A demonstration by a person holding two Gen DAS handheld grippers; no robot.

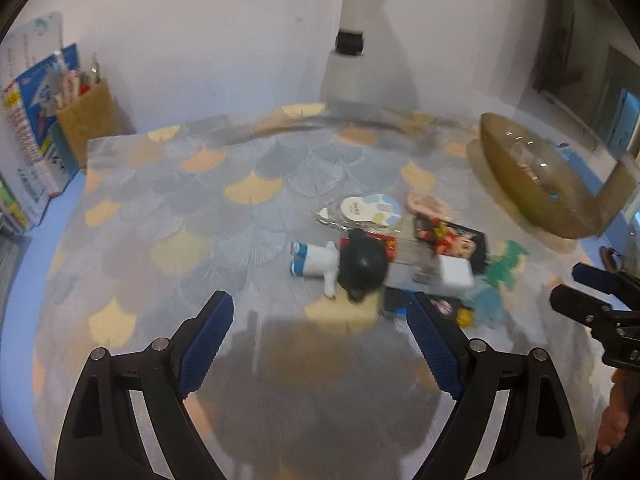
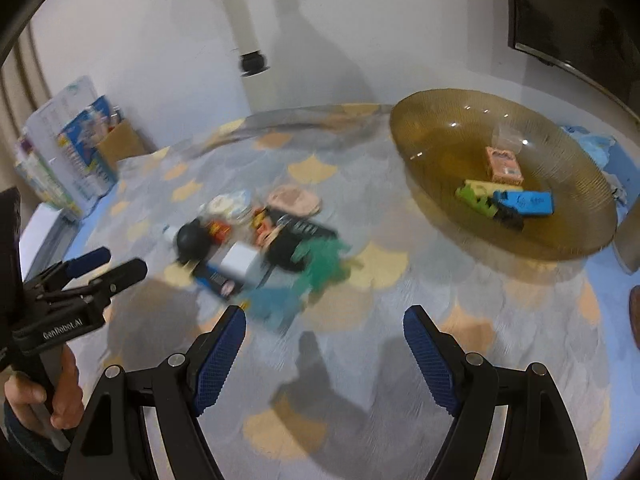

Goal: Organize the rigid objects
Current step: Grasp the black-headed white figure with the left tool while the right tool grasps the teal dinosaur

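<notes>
We see the left gripper [image 1: 320,312] with its jaws spread wide, its ribbed blue pads [image 1: 208,344] holding nothing and touching nothing as it hangs over the tablecloth [image 1: 160,208]. The right gripper [image 2: 324,328] is likewise spread wide and empty above the same cloth, a soft fabric printed with grey and yellow fan-shaped leaves. Our landmark is the amber bowl [image 2: 440,128], a broad, shallow, translucent dish with fine ribbing on its wall. Inside it we make out a pink box [image 2: 504,164], a blue block [image 2: 528,202] and a green piece [image 2: 472,194] lying close together. To the left of the bowl, on the cloth, sits the pile of small rigid things [image 1: 400,252], blurred by motion: a toy figure [image 1: 340,268] with a white body and a glossy black round head lying on its side, a white cube [image 1: 456,272] resting on flat printed cards, a round pale badge [image 1: 364,208] and a green cut-out [image 1: 506,264] on the side nearest the bowl. Far left of the bowl, against the wall, stand books [image 1: 32,136] and a brown cardboard holder [image 1: 86,120].
</notes>
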